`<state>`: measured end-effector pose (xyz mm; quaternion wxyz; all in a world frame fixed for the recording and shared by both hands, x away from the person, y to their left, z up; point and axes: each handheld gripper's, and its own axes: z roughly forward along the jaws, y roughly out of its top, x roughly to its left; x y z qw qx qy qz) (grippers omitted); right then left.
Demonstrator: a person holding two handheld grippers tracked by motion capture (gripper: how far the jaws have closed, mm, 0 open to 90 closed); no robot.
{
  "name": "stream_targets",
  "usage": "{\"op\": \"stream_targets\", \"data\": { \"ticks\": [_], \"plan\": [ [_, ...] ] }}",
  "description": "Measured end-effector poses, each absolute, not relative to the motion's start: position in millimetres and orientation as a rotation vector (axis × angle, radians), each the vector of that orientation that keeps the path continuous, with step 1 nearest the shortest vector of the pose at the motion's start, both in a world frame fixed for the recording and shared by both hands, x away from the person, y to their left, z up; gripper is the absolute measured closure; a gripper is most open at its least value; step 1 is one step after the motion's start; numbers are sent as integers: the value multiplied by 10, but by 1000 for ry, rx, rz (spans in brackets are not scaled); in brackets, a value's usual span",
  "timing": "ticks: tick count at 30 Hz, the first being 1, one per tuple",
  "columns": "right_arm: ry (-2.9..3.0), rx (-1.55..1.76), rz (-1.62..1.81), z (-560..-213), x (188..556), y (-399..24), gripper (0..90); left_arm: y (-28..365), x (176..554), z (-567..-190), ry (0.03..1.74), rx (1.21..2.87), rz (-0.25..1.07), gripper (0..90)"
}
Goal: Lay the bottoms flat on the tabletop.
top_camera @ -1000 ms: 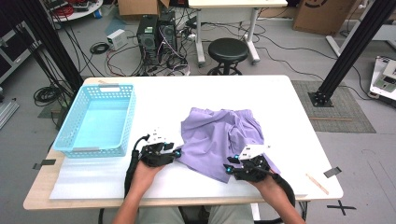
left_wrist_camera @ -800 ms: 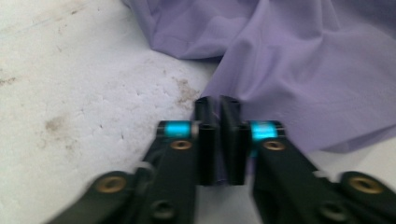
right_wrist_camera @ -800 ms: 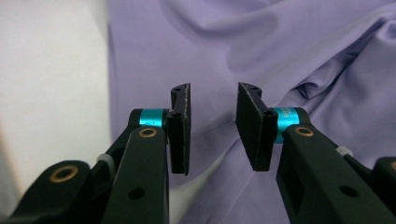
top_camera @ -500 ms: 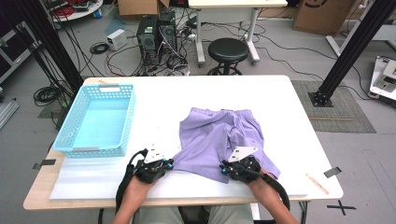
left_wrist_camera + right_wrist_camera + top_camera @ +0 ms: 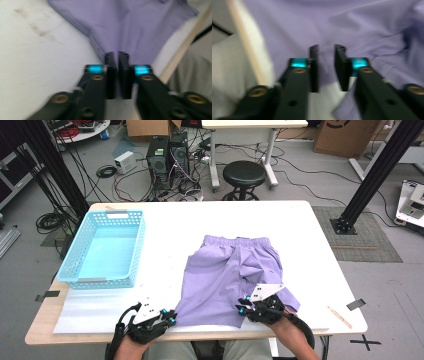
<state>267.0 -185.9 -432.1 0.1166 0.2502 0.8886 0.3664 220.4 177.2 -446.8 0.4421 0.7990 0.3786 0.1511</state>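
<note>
Matt lilac cloth shorts [image 5: 235, 275] lie creased on a smooth white table [image 5: 310, 245] beside a glossy plastic basket [image 5: 80, 255].

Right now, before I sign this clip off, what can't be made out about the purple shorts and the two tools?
- Left tool: motion blur in the left gripper view hides whether the near-closed jaws pinch the purple shorts.
- Right tool: in the blurred right gripper view, contact with the cloth is unclear.
- High view: the hands cover both tools' tips.
- Blue basket: too far to read detail.
</note>
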Motion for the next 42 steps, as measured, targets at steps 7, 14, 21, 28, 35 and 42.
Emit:
{"op": "stream_targets", "data": {
  "ticks": [7, 14, 21, 28, 35, 42],
  "plan": [
    [2601, 703, 1023, -4336, 2730, -1646, 651, 1570, 2560, -4435, 957, 1943, 392, 550],
    [2626, 732, 957, -4410, 2834, -1632, 739, 1360, 2792, -4511, 1005, 2048, 415, 624],
    [2662, 680, 986, -4412, 2745, -1665, 900, 1346, 2647, -4485, 937, 2110, 435, 880],
    [2673, 600, 1088, -4342, 2562, -1852, 793, 1529, 2425, -4453, 893, 2113, 388, 875],
    [2391, 902, 1143, -4140, 2731, -2427, 678, 1611, 2560, -4361, 945, 1981, 425, 580],
    [2467, 937, 1036, -4325, 2774, -2537, 677, 1531, 2786, -4362, 944, 1925, 452, 513]
  ]
}}
